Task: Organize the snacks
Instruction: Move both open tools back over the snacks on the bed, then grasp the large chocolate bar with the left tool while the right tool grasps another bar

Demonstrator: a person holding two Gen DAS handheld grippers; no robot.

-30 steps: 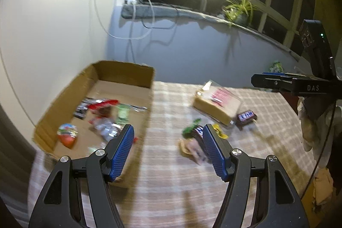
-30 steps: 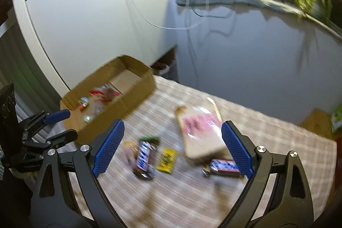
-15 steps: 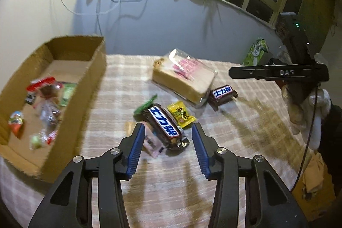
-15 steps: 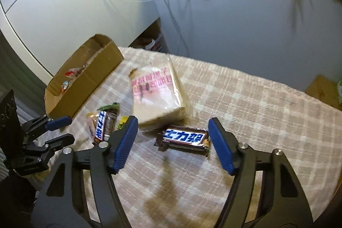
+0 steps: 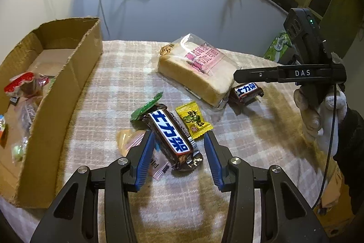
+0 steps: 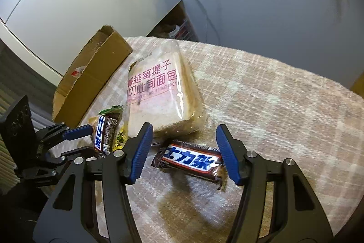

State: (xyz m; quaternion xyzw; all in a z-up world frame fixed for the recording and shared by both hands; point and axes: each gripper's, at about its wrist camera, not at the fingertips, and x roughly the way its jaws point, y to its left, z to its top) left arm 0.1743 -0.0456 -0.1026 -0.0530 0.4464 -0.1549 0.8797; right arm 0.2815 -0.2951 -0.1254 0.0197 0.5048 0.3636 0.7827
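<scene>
Snacks lie loose on the checked tablecloth (image 5: pixel 250 152) beside the cardboard box (image 5: pixel 75 81). Left gripper (image 5: pixel 177 152) straddles one chocolate bar (image 5: pixel 169 136), pads apart. Right gripper (image 6: pixel 184 152) straddles another chocolate bar (image 6: pixel 191 159) just beside the bread pack (image 6: pixel 159 92), jaws closing, not yet touching.

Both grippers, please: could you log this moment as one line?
left gripper: open, astride chocolate bar | right gripper: closing, second chocolate bar between jaws, ungripped
</scene>
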